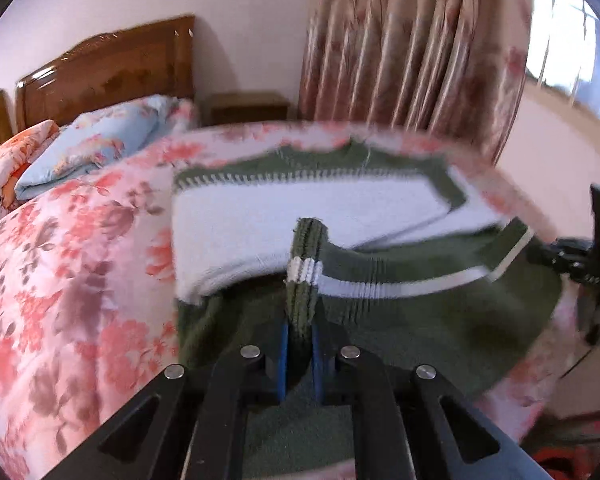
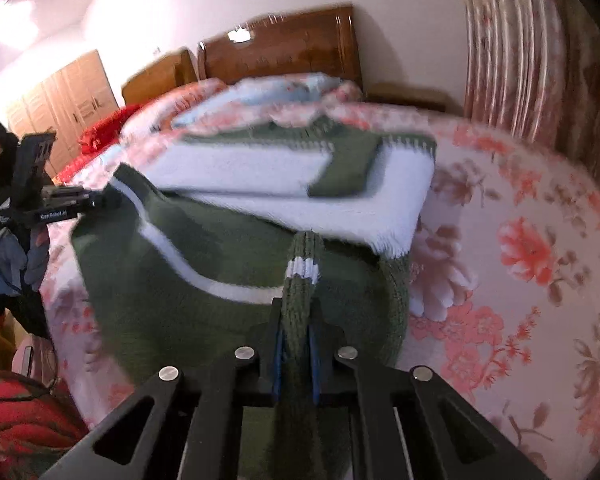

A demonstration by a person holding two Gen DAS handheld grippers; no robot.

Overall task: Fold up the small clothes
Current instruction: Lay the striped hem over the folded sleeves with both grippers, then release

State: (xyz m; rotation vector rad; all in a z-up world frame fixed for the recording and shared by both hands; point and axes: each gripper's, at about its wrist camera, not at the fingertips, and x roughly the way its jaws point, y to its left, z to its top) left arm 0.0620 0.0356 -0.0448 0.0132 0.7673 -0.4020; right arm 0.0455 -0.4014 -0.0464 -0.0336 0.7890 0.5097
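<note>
the green and white knitted sweater lies on the bed's floral quilt, its sleeves already laid across the white chest band; the left tool is pinching a bunched fold of the green hem between its blue pads, and the right tool is pinching another part of the same hem; both corners ride lifted off the quilt; the step in hand looks like carrying the bottom edge up over the body toward the collar; to do it well, both tools should travel level and at one pace, keep the hem taut between them so the white stripe stays straight, and let go only once the edge lies square on the folded sleeves; the other tool's body in the right wrist view bears small white lettering, too blurred to read with confidence.
</note>
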